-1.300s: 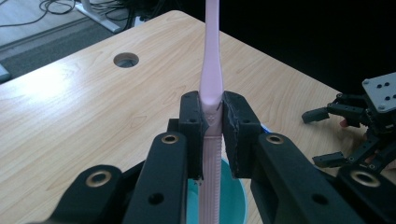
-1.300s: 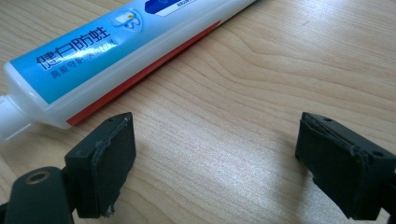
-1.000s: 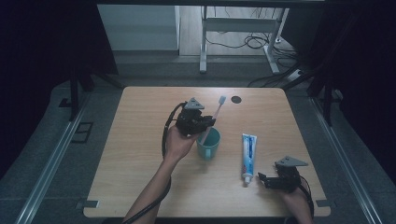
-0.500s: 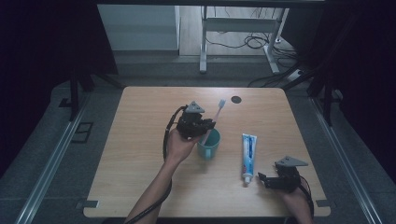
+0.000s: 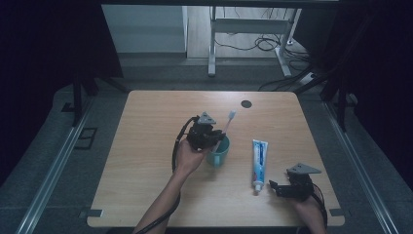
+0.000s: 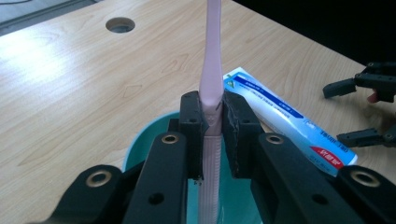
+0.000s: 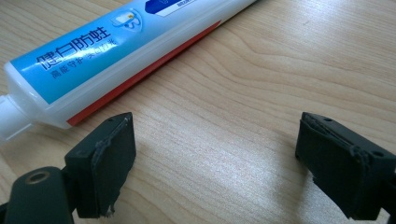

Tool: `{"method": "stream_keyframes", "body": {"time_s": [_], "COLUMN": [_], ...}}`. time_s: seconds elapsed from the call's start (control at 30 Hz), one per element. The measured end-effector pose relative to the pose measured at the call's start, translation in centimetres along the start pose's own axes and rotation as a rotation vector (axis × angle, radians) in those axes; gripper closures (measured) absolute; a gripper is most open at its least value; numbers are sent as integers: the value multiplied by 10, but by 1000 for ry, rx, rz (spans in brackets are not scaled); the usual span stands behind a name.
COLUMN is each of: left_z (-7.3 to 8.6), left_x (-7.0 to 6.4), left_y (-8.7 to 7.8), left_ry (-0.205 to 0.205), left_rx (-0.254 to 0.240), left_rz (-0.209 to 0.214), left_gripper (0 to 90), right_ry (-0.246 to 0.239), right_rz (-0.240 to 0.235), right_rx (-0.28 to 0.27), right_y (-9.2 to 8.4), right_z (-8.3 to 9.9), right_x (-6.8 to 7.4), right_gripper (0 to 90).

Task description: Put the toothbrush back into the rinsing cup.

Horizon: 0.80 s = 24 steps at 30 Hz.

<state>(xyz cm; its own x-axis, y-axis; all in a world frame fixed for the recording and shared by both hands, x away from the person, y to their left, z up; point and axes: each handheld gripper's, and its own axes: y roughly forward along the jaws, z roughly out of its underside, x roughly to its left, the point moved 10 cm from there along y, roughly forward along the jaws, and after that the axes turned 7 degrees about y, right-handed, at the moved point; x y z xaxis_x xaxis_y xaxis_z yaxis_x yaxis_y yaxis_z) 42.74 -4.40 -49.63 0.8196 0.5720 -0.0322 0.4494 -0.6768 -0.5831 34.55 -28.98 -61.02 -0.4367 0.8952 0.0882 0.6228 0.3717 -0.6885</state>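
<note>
Right gripper (image 5: 276, 187) sits nearest, low at the table's (image 5: 146, 185) near right corner, jaws spread wide with bare wood between them. Toothpaste tube (image 5: 259, 163) lies flat just beyond it, cap end toward the person, not touched. Left gripper (image 5: 214, 138) farther in, at mid-table, jaws clenched on the pink toothbrush (image 6: 211, 79); handle's lower end hangs inside the teal cup (image 5: 217, 152), brush head tilted up and away. Cup stands upright left of the tube. Round hole (image 5: 246, 103) near the far edge.
</note>
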Motion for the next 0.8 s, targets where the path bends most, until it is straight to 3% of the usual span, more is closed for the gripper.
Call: {"method": "stream_keyframes", "body": {"time_s": [0.8], "left_z": [18], "left_x": [-2], "left_y": [16], "left_ry": [36], "left_rx": [106], "left_rz": [-30], "left_gripper": [781], "right_ry": [0], "right_rz": [-1], "right_rx": [0], "right_y": [0], "right_z": [0], "right_x": [0], "right_gripper": [121]}}
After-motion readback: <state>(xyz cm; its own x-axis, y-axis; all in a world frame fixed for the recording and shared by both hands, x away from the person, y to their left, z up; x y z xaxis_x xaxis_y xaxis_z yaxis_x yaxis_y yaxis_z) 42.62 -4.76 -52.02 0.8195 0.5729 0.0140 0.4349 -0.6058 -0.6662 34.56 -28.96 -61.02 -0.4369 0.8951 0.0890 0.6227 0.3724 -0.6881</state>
